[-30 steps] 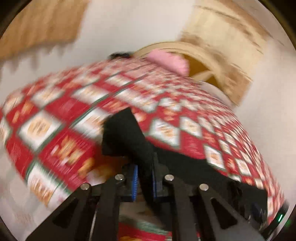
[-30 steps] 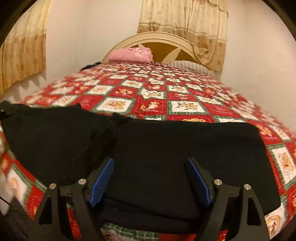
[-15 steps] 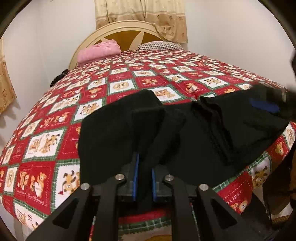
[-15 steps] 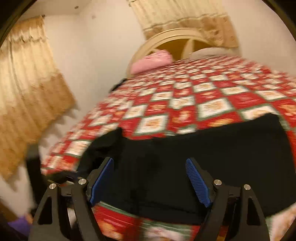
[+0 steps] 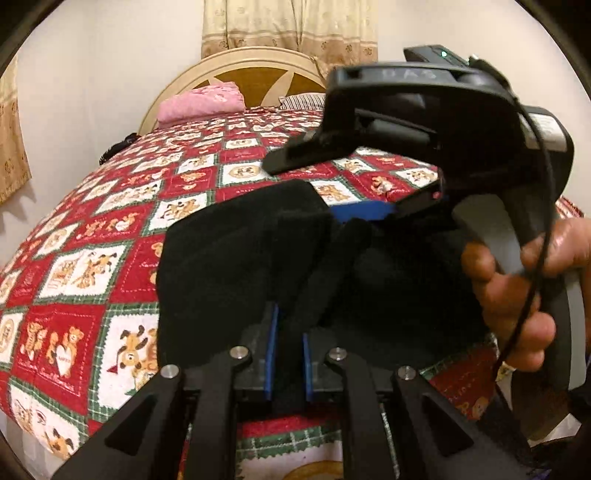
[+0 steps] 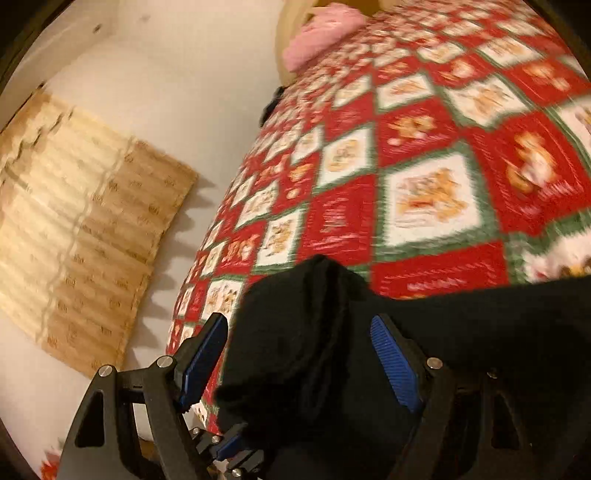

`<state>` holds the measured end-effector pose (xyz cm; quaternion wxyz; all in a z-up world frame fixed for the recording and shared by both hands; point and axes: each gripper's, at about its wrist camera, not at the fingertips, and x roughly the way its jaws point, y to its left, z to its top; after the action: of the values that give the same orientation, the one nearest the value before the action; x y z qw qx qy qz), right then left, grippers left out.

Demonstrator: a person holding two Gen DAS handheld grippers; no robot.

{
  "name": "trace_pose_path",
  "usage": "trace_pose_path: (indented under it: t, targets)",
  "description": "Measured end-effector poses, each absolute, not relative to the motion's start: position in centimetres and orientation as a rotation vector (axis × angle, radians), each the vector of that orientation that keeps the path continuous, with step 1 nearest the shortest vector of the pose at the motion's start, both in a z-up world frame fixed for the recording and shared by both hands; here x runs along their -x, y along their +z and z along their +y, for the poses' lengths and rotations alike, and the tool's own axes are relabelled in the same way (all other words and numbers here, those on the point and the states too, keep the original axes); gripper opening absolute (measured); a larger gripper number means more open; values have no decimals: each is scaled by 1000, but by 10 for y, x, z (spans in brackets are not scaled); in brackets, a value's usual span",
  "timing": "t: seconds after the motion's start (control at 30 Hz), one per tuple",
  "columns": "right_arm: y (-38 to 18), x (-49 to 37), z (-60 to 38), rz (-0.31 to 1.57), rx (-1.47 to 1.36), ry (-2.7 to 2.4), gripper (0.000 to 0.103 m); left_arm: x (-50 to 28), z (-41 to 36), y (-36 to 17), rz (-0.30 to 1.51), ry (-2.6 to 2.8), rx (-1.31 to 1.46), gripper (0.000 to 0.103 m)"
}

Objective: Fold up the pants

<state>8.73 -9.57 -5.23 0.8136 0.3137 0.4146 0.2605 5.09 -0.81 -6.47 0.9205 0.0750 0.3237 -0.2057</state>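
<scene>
The black, soft-knit pants (image 5: 236, 266) lie bunched near the close edge of the bed, directly ahead of both your grippers, on the red, white and green patchwork bedspread with bear prints (image 5: 88, 266). One rounded end of the cloth is doubled over; a ridge of it runs back into your left gripper (image 5: 287, 363), whose blue pads are clamped tight on that fold. Your right gripper (image 6: 299, 354) stands over the same bundle from the other side, its jaws closing with black cloth between them; the pads do not yet press on it, as far as the blurred view shows. In the left wrist view that tool crosses above the pants, carried by your right hand (image 5: 517, 295).

Judgement: the fold is partly made. The pants are gathered but lumpy, with no flat, squared stack showing. What remains is to secure the second hold, lay the cloth over evenly and smooth it.

Beyond the grippers, a pink folded cloth (image 5: 201, 101) rests against the cream arched headboard (image 5: 236, 66), under beige patterned curtains (image 5: 288, 26).
</scene>
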Motion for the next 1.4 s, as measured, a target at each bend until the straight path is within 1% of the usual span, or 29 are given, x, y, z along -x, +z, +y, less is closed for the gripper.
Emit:
trace_pose_path:
  t: [0.07,0.13,0.2,0.23,0.3,0.37,0.47,0.57,0.7,0.8,0.93,1.0,1.13,1.23,1.33,1.37,1.4]
  targets:
    - [-53,-90,-85,920,-606,522,52,-50,-9,-65,661,-427,-149,12]
    - [-60,-93,-78,940,-601,518,45,-49,-10,-65,658,-425,-151,12]
    - [-72,-97,-78,962,-622,512,32,-48,-10,-66,659,-423,-157,12]
    - [-76,-97,-78,960,-619,502,27,-48,-10,-67,659,-421,-156,13]
    - [-75,-94,-76,946,-587,498,21,-47,-8,-66,662,-424,-145,13]
    - [-65,-90,-76,938,-524,499,18,-48,-8,-63,673,-424,-136,13]
    - [-36,-81,-71,890,-435,529,17,-48,-9,-52,677,-431,-120,13]
    - [-5,-66,-83,816,-415,560,16,-39,-16,-31,629,-471,-125,13]
    - [31,-38,-127,736,-418,559,16,-18,-45,-1,557,-580,-160,13]
    - [44,-9,-174,710,-397,502,16,2,-80,10,524,-703,-201,13]
    - [42,24,-233,722,-374,380,16,29,-136,8,500,-847,-285,13]
    - [34,38,-266,740,-408,319,16,44,-168,1,494,-902,-330,13]
    - [22,53,-307,755,-421,247,16,63,-215,-13,506,-965,-393,13]
    - [14,55,-326,758,-403,226,16,70,-238,-22,502,-963,-427,13]
    - [-3,50,-334,793,-372,203,16,57,-252,-39,589,-955,-419,13]
    - [-13,48,-336,811,-359,185,16,51,-251,-43,606,-953,-413,16]
    - [-21,47,-337,820,-350,170,16,50,-251,-46,606,-956,-405,17]
